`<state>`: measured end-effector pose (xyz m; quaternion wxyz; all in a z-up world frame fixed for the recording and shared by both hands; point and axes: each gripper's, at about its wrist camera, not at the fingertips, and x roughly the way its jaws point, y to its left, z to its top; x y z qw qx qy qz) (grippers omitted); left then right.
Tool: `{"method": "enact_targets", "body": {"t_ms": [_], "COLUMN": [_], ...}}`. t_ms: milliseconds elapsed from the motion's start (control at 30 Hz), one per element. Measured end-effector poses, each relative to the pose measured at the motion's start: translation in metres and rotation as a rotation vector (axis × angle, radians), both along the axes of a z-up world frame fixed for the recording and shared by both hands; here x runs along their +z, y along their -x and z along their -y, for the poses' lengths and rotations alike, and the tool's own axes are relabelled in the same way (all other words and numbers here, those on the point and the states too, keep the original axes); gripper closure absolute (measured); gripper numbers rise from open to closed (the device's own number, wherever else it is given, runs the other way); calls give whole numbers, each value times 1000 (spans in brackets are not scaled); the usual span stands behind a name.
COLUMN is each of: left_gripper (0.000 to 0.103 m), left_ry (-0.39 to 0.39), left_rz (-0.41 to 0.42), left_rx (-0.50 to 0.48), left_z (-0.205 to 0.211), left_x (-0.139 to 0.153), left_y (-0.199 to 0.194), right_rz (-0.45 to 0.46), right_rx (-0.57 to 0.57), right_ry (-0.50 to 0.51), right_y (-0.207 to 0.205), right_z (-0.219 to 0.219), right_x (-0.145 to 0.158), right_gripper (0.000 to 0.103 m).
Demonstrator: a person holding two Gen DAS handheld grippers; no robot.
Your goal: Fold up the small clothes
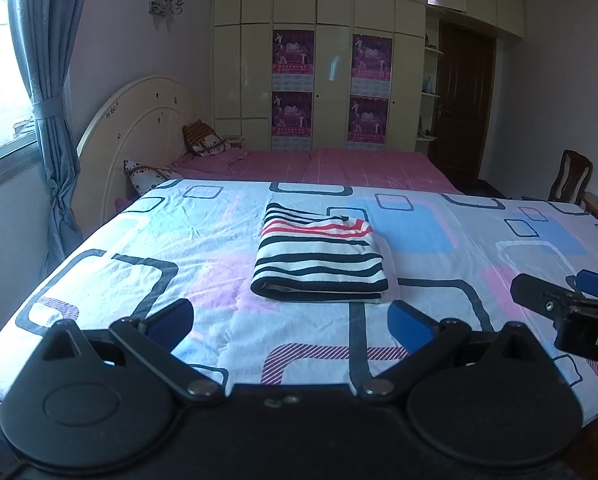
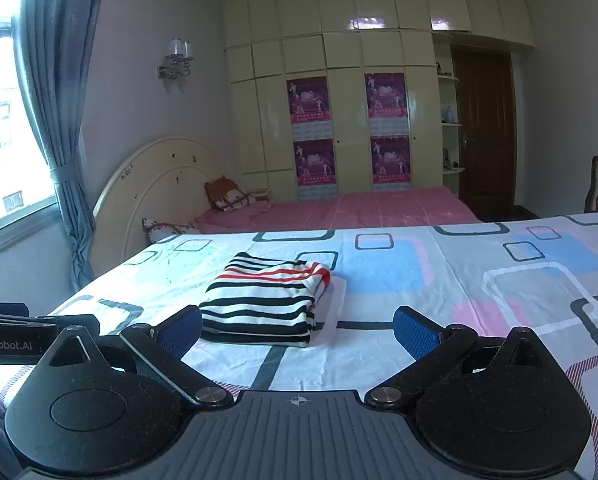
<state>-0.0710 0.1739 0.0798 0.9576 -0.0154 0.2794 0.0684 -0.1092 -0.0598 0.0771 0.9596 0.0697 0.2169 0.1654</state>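
A: Shirt (image 1: 319, 256): striped, folded into a block, lying flat mid-sheet (image 1: 139, 248). Bare sheet rings it on all sides; the bed's left edge and far edge are well apart from it.

B: How many things?

A: One shirt. Two grippers. Beyond, a pink bed (image 1: 339, 168) with two pillows, four posters on the wardrobe (image 1: 331, 80), one chair (image 1: 571, 176).

B: Where are the grippers?

A: Left gripper (image 1: 291, 326) hangs just short of the shirt's near fold, jaws spread wide, nothing between them. Right gripper (image 2: 297, 330) also gapes, holding nothing; in its view the shirt lies ahead toward its left finger (image 2: 181, 330). Neither touches the cloth.
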Motion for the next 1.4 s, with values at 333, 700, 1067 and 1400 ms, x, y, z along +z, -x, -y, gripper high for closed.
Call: {"method": "enact_targets", "body": {"t_ms": [333,700,1067,1400], "left_gripper": [0,0,0,0], "left_ry": [5,6,8,20], "left_rz": [-7,-13,-17,-28], "left_rx": [0,0,5,6], "left_z": [-1,-1,-4,-6], "left_x": [-1,-2,-2,-4], "left_y": [-2,-4,-9,-15], "right_rz": [-15,-21,-26,-42], "right_rx": [4,3,8,12], "right_ry": [-4,-8,-8,-6], "right_y": [-2,-3,-8,-17], "right_z": [-1,-2,-2,-4], "right_x": [0,-1,-2,-7], "right_gripper": [2,2,2,2]}}
